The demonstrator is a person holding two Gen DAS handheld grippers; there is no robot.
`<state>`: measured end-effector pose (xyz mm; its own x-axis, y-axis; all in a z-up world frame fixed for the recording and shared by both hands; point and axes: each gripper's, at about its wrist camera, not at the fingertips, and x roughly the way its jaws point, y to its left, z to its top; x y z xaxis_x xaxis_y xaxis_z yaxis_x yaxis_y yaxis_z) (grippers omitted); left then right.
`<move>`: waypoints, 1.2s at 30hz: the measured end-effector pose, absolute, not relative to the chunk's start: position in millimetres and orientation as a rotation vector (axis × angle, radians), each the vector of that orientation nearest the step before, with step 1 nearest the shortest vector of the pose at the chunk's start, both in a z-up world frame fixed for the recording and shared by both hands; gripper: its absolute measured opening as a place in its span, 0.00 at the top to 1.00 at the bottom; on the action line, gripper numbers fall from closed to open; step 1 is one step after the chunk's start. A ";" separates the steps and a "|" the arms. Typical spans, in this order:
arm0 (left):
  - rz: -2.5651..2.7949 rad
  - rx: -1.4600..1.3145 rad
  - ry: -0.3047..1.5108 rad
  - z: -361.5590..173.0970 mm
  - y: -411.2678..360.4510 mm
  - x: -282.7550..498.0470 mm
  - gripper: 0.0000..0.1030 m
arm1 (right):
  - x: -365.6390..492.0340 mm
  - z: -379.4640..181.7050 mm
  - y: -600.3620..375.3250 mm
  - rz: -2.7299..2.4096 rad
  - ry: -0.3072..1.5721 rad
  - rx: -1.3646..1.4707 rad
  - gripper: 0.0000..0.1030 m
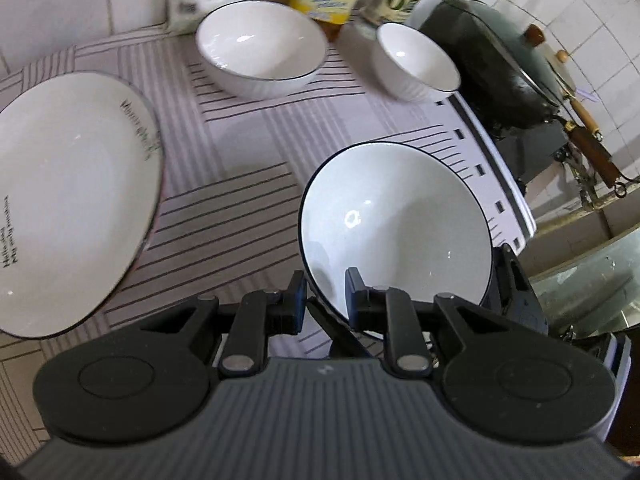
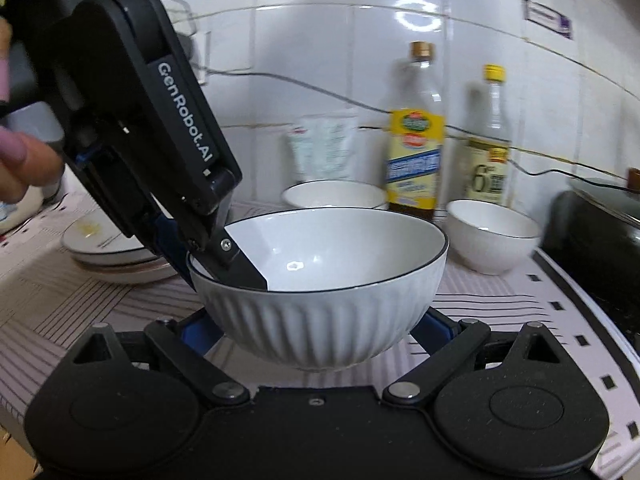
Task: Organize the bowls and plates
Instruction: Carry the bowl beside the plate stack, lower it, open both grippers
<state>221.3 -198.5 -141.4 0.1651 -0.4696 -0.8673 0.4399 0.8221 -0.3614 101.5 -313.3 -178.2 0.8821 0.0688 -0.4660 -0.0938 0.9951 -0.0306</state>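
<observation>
A white ribbed bowl [image 1: 396,220] with a dark rim hangs tilted just above the striped mat [image 1: 240,136]. My left gripper [image 1: 326,296] is shut on its near rim, one finger inside and one outside. In the right wrist view the same bowl [image 2: 320,308] fills the middle, and the left gripper [image 2: 224,256] bites its left rim. My right gripper [image 2: 314,332] straddles the bowl's lower body, its blue pads [image 2: 196,328] against the ribbed sides. A second large bowl [image 1: 260,44], a small bowl [image 1: 416,60] and a big plate [image 1: 68,200] rest on the mat.
Two bottles [image 2: 416,152] and a white pouch [image 2: 324,148] stand at the tiled wall behind the bowls. A dark wok [image 1: 500,68] with a wooden handle sits to the right of the mat. Stacked plates [image 2: 112,252] lie at the left. A hand [image 2: 20,160] holds the left gripper.
</observation>
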 end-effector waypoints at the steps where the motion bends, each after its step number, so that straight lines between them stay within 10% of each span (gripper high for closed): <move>1: -0.642 -0.021 1.245 -142.9 -196.8 222.1 0.82 | 103.2 -179.5 -311.0 0.096 0.485 -0.055 0.04; 23: -0.568 -0.010 1.305 -167.2 -191.9 224.4 0.79 | 88.6 -177.1 -301.2 0.047 0.721 -0.013 0.03; 36: -0.611 0.070 1.168 -124.3 -182.7 216.8 0.49 | 71.9 -128.5 -342.1 -0.009 0.686 0.377 0.03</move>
